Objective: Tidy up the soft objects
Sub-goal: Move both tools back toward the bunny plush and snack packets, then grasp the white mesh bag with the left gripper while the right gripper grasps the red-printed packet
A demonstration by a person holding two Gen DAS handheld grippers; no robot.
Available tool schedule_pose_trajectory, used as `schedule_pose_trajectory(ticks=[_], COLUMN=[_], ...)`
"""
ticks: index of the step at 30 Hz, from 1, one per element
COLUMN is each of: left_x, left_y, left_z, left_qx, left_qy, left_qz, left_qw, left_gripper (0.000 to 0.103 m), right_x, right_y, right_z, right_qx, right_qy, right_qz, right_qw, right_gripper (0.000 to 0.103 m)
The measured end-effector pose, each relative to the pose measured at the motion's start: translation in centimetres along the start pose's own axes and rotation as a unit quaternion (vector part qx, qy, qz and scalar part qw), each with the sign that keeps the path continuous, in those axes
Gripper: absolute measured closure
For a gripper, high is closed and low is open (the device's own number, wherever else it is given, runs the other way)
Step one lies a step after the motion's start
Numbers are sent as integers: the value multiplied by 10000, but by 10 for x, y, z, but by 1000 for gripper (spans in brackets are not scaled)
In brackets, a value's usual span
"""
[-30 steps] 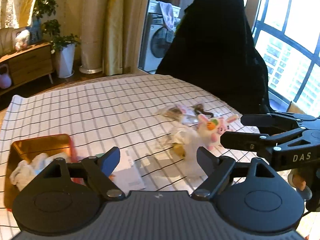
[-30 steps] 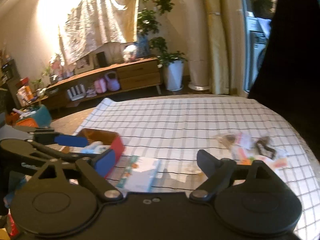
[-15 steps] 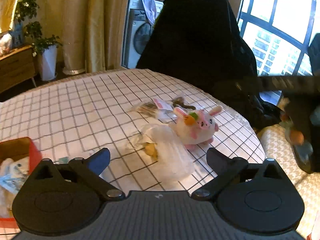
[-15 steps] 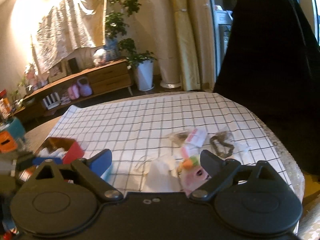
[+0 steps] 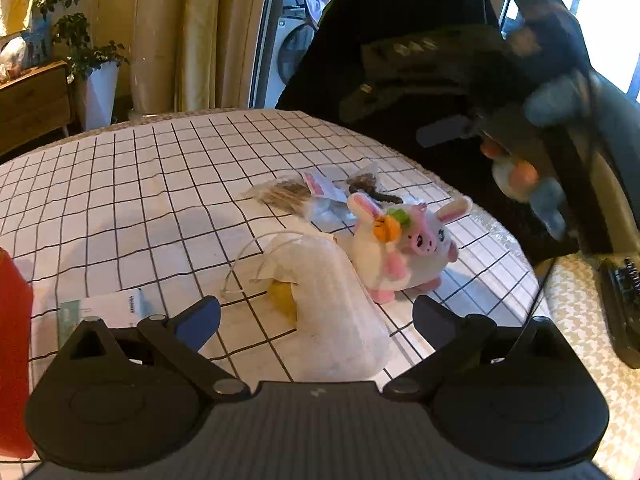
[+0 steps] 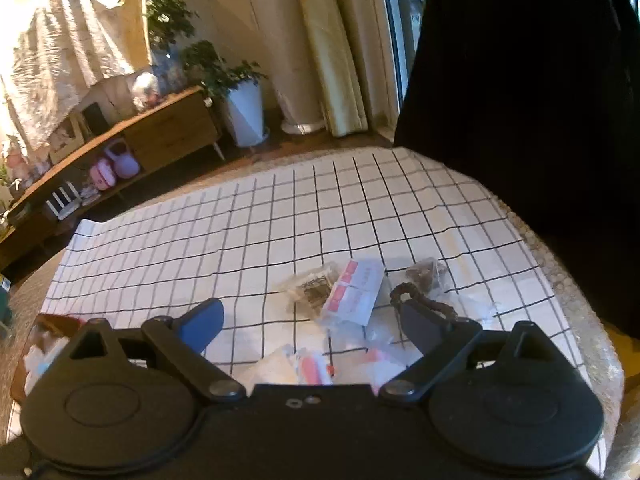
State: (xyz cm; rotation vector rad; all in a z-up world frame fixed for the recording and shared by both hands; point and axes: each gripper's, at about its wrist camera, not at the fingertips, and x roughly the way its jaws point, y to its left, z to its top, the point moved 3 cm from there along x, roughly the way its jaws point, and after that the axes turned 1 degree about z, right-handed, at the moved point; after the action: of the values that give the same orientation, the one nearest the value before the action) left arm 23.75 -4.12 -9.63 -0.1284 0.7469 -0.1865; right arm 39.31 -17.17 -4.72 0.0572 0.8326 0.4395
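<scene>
Over the checked cloth (image 5: 120, 200), both grippers, left (image 5: 316, 314) and right (image 6: 310, 320), hover with fingers spread, empty.

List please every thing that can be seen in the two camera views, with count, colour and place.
Plush pig: 1, white and pink, orange carrot on head; right side of the table, near edge.
White bag: 1, white, something yellow at its mouth; beside the pig, directly ahead of the left gripper.
Clear packets: a few, transparent with brown and pink-white contents; behind the pig.
Red box: 1, red; left edge of the left view.
Leaflet: 1, white and green; next to the box.
Tablecloth: 1, white with black grid; covers the table.
Potted plant: 1, green in white pot; by the curtains.
Sideboard: 1, wood; against the wall.
Left gripper: 1, black, jaws open.
Right gripper: 1, black, jaws open.
</scene>
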Motion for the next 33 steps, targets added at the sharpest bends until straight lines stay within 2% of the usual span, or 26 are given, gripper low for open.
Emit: schedule_pose_trajectory(ticks=[9, 14, 21, 26, 28, 33], left_x=[35, 50, 63, 72, 75, 80], left_y=[-10, -13, -13, -12, -10, -9], left_z=[-8, -13, -15, -15, -15, -17], left_qx=[123, 113, 149, 116, 37, -5], left_qy=[26, 64, 60, 84, 116, 240], left_qz=[130, 127, 133, 130, 122, 139], left_qw=[9998, 9998, 9998, 9998, 9999, 9996], left_gripper=[0, 0, 0, 1, 4, 24], right_x=[68, 98, 125, 133, 136, 135], right_y=[-7, -16, -26, -34, -36, -36], right_z=[18, 16, 9, 6, 5, 3], right_qx=[309, 624, 897, 1082, 1122, 1071], right_qy=[604, 975, 1217, 1325, 1348, 1350], right_qz=[-142, -325, -340, -512, -533, -573], right_qw=[9976, 9928, 9879, 9839, 9831, 9834], right_gripper=[10, 12, 25, 28, 30, 41])
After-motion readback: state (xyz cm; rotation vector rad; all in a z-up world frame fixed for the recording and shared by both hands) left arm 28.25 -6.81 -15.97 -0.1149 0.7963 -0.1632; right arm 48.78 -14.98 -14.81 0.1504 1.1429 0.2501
